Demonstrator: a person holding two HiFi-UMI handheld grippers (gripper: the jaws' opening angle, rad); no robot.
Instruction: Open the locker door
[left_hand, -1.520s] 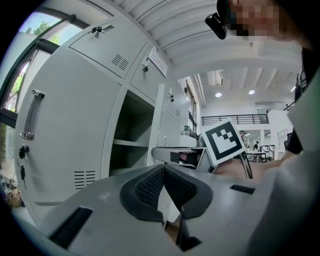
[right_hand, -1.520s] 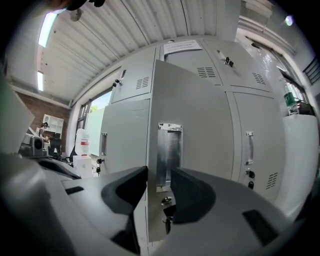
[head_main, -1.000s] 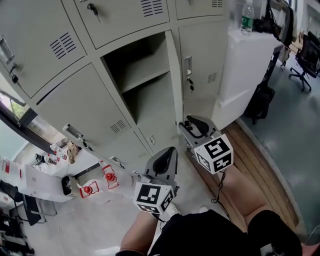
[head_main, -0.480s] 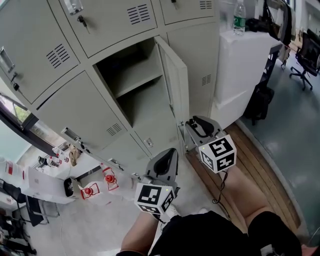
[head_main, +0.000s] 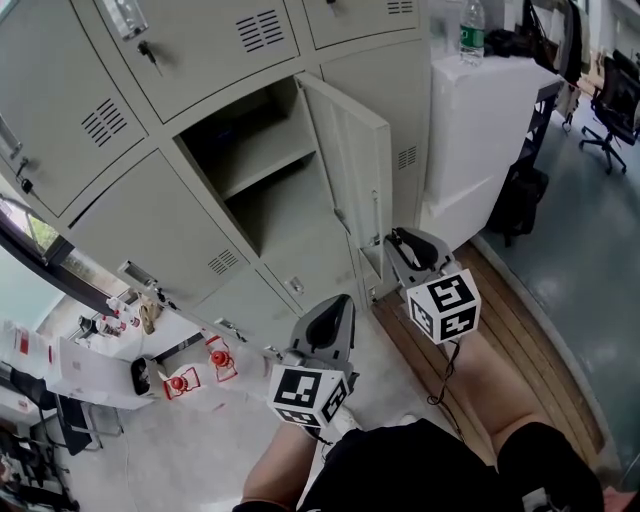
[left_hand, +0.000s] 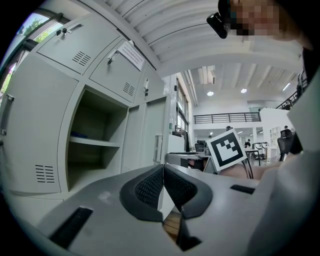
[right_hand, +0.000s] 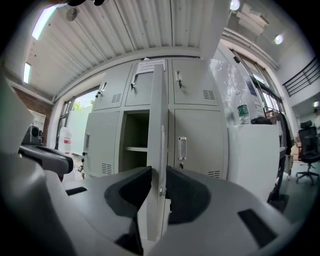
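Fingers (right_hand: 187, 195) of right gripper (head_main: 393, 242): closing on free edge of pale grey metal locker door (head_main: 355, 170), half open, far right; left gripper (left_hand: 162, 175): pressed together, empty. Could slip off sideways; shallow bite.

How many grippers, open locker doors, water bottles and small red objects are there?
Open locker door: 1
Grippers: 2, left gripper and right gripper, its jaws closing on that door's edge
Water bottle: 1
Small red objects: 2
Total: 6
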